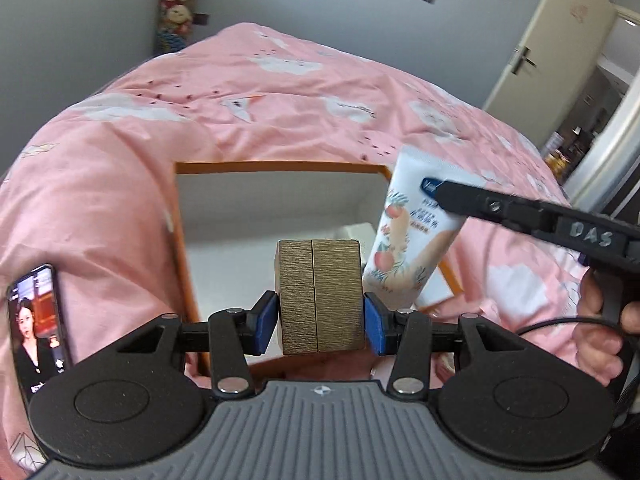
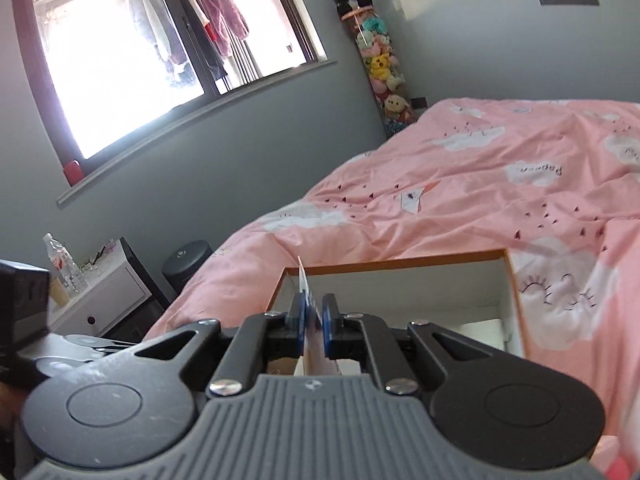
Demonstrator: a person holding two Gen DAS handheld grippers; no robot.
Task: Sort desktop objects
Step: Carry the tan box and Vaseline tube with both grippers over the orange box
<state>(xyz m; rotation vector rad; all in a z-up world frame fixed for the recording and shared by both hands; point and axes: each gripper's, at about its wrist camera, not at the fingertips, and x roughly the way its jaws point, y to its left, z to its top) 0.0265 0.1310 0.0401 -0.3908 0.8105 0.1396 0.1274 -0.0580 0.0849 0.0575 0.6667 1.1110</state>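
Note:
My left gripper point(image 1: 319, 312) is shut on a gold-brown box point(image 1: 319, 296) and holds it above the near edge of an open orange-rimmed box point(image 1: 280, 167) with a white inside. My right gripper point(image 2: 312, 316) is shut on a white cream tube with a peach print point(image 1: 412, 240), seen edge-on in the right wrist view point(image 2: 310, 308). The tube hangs over the right side of the orange-rimmed box point(image 2: 400, 262). In the left wrist view the right gripper's finger point(image 1: 472, 200) comes in from the right.
The box lies on a bed with a pink cloud-print cover point(image 1: 280, 92). A phone with a lit screen point(image 1: 36, 328) lies at the left. A white item point(image 1: 356, 232) lies inside the box. A nightstand with a bottle point(image 2: 60, 260) stands by the window wall.

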